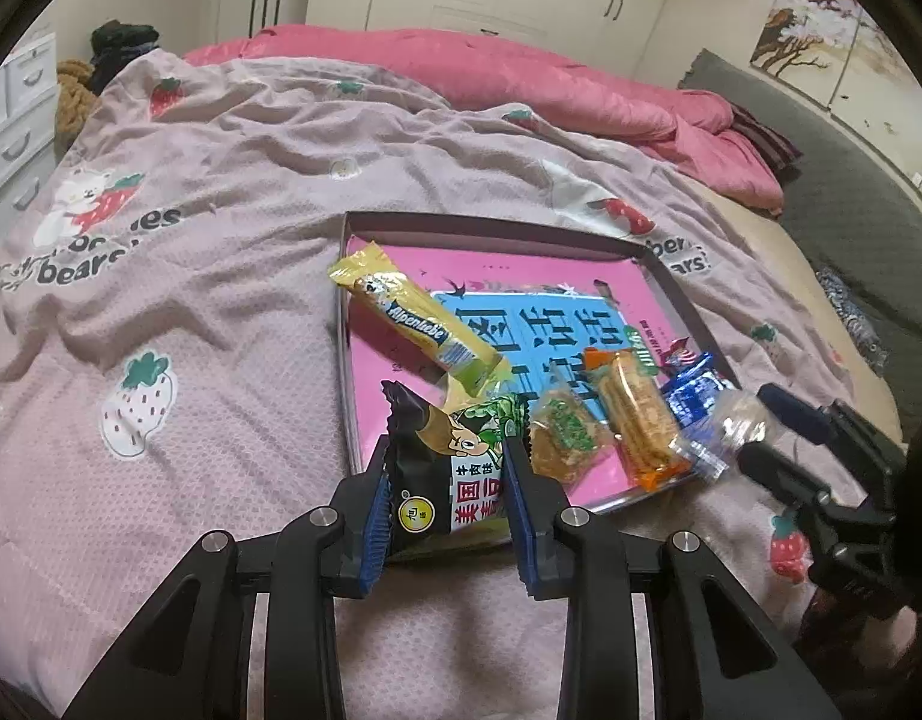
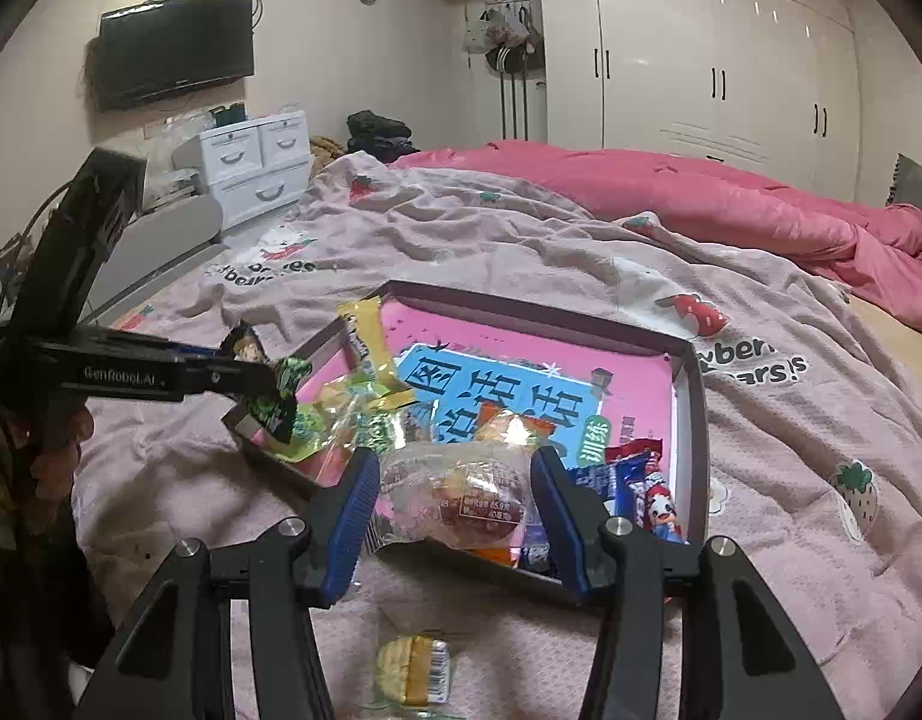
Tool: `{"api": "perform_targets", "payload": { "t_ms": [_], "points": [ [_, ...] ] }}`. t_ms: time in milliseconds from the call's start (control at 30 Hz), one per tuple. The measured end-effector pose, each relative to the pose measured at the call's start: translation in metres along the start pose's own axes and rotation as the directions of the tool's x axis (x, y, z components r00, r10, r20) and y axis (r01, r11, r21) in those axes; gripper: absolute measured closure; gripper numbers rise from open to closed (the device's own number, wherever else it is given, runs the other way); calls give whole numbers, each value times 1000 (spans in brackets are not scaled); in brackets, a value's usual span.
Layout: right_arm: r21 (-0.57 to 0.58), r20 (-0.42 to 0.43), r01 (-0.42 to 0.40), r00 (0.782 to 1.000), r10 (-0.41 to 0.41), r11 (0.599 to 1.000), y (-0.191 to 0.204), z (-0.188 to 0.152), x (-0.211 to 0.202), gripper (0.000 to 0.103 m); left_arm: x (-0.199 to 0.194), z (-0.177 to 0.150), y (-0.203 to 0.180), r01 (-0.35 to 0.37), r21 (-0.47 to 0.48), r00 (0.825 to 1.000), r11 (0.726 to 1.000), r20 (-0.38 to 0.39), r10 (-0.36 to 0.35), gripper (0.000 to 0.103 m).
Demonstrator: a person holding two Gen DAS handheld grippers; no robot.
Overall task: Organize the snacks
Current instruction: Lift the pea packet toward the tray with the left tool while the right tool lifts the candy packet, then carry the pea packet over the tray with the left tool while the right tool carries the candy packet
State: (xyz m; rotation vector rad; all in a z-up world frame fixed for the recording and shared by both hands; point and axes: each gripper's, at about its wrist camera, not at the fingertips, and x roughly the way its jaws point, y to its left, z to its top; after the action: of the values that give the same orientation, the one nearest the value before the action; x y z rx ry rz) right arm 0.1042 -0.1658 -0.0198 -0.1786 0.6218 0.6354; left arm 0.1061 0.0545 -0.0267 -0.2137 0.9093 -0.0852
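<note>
Big pink strawberry blanket [image 1: 233, 276] covers the bed, and a shallow box lid [image 1: 497, 225] sits on it with a pink and blue inside. Snacks lie in the lid – a yellow bar [image 1: 419, 318], an orange pack [image 1: 635, 414], a blue pack [image 1: 695, 396]. Left gripper [image 1: 449, 468] is clamped on a black and green pack [image 1: 455, 456] over the lid's near corner. Right gripper [image 2: 455, 498] is clenched on a clear-wrapped cake [image 2: 461, 492] at the near edge. One small yellow snack [image 2: 413, 669] is on the blanket – outside the lid.
</note>
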Motion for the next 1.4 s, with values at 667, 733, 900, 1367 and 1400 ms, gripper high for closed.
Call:
{"api": "perform_targets", "payload": {
  "t_ms": [667,733,900,1367,1400],
  "points": [
    [41,-27,53,998,-52,998,-20,1,18,56,27,-4,-9,8,38,999,999,-48,-7,68],
    [37,-50,60,997,-59,998,-21,-1,23,56,29,-5,-11,9,43,999,999,-51,-7,68],
    [0,-75,80,994,-80,997,-15,-6,26,56,29,-5,-12,10,52,999,999,-52,-8,68],
    [-87,-115,154,980,-164,984,-7,-20,19,56,33,-10,-16,26,71,997,997,-70,-21,68],
    [-88,-114,155,980,-165,984,-8,-20,19,56,33,-10,-16,27,68,997,997,-71,-22,68]
  ]
}}
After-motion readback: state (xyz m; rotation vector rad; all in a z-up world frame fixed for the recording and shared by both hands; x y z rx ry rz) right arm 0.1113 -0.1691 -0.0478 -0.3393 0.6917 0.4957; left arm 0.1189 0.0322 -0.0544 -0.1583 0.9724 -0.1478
